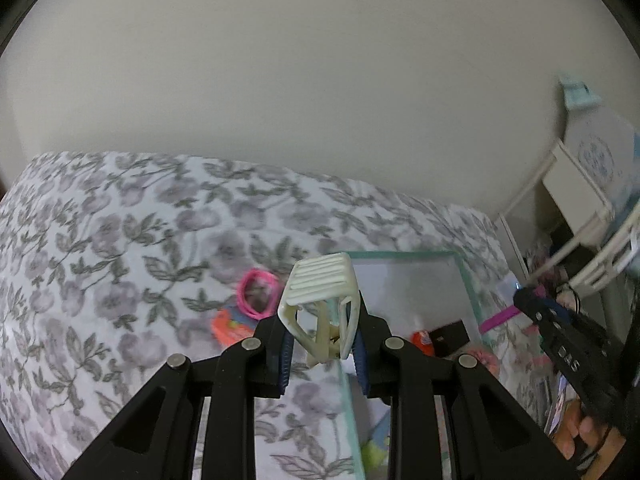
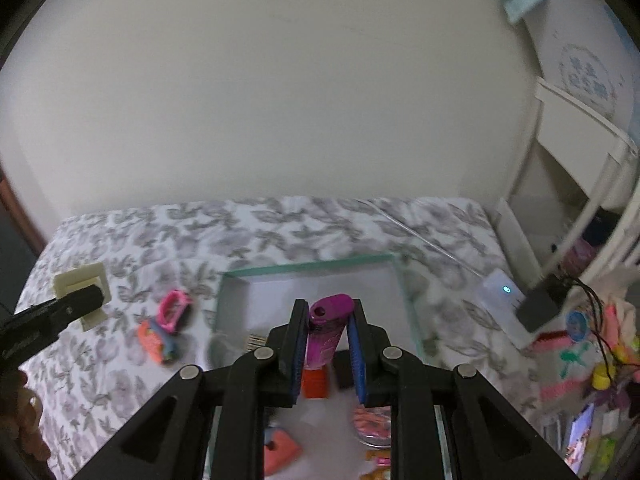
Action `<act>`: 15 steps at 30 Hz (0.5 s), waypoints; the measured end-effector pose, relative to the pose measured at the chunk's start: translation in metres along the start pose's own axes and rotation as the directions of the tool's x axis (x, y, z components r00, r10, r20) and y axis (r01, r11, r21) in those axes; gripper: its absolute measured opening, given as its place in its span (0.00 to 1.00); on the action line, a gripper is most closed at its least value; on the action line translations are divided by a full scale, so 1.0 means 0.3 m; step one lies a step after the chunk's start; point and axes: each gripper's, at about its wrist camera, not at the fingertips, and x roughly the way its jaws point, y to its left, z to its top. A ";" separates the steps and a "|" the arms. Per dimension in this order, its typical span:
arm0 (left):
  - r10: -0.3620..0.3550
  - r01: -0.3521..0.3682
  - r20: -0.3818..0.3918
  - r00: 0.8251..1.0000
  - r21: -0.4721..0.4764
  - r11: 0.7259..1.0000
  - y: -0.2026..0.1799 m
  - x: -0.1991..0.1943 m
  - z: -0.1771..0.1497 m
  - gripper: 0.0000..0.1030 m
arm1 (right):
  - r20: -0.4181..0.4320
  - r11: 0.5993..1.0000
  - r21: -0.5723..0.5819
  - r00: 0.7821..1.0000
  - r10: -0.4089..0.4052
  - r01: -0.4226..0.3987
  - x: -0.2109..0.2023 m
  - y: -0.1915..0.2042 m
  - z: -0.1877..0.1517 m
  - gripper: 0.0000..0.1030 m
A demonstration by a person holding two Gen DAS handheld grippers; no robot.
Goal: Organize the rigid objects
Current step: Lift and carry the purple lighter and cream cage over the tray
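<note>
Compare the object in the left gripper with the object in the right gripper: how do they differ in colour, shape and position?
The cream slatted plastic piece is pale and an open frame of ribs; the magenta lighter is vivid and a solid slim body. The plastic piece sits tilted in the left gripper, above the edge of the glass tray; the lighter stands nearly upright in the right gripper, above the tray's inside. Both are rigid and held between blue pads.
</note>
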 end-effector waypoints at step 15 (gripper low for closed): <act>0.009 0.011 -0.107 0.994 0.190 0.982 -0.290 0.227 -0.159 0.26 | -0.139 0.973 -0.035 0.963 -0.232 0.229 0.206 -0.150 -0.099 0.20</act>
